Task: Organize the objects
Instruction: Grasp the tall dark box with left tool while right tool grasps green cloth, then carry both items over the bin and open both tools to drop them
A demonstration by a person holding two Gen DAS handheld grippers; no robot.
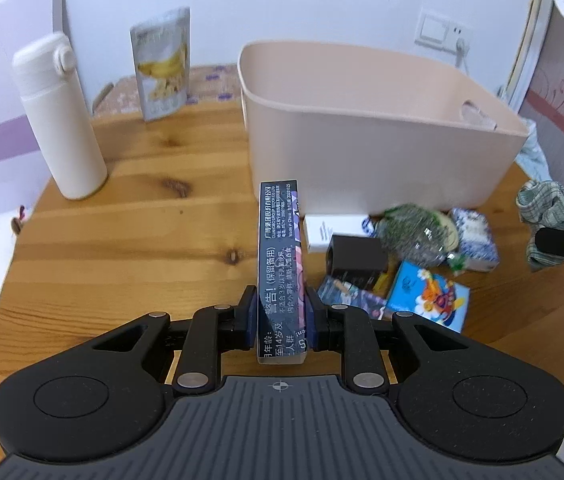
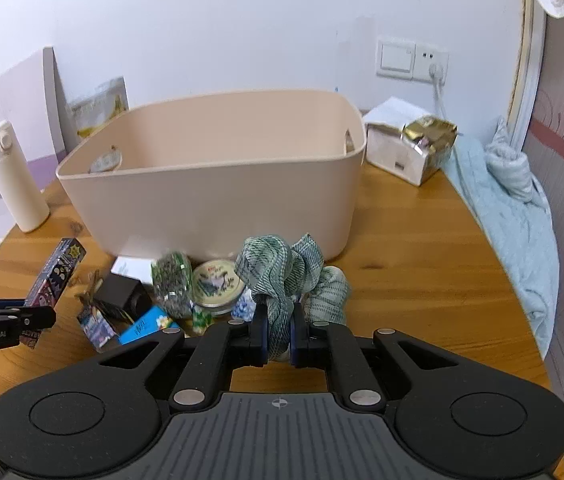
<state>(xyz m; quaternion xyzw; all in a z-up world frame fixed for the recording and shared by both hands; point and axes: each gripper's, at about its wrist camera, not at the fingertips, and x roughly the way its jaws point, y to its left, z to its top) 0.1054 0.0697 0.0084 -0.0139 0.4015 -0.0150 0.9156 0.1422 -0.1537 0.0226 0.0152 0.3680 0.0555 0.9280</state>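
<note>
Long dark printed card box (image 1: 280, 264) is clamped upright in left claw (image 1: 280, 314), lifted off the round wooden bench (image 1: 142, 240), prob. bound for beige plastic bin (image 1: 361, 136) just behind. Right claw (image 2: 279, 338) is clenched on green-white checked cloth (image 2: 282, 272), w/ the small-item pile (image 2: 170, 296) in front of bin.

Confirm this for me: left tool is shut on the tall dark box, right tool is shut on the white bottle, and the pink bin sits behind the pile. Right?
Not quite. The right tool is shut on the green checked cloth, as the right wrist view shows; the white bottle stands untouched left of the pink bin. The left tool is shut on the tall dark box, and the bin sits behind the pile.
</note>
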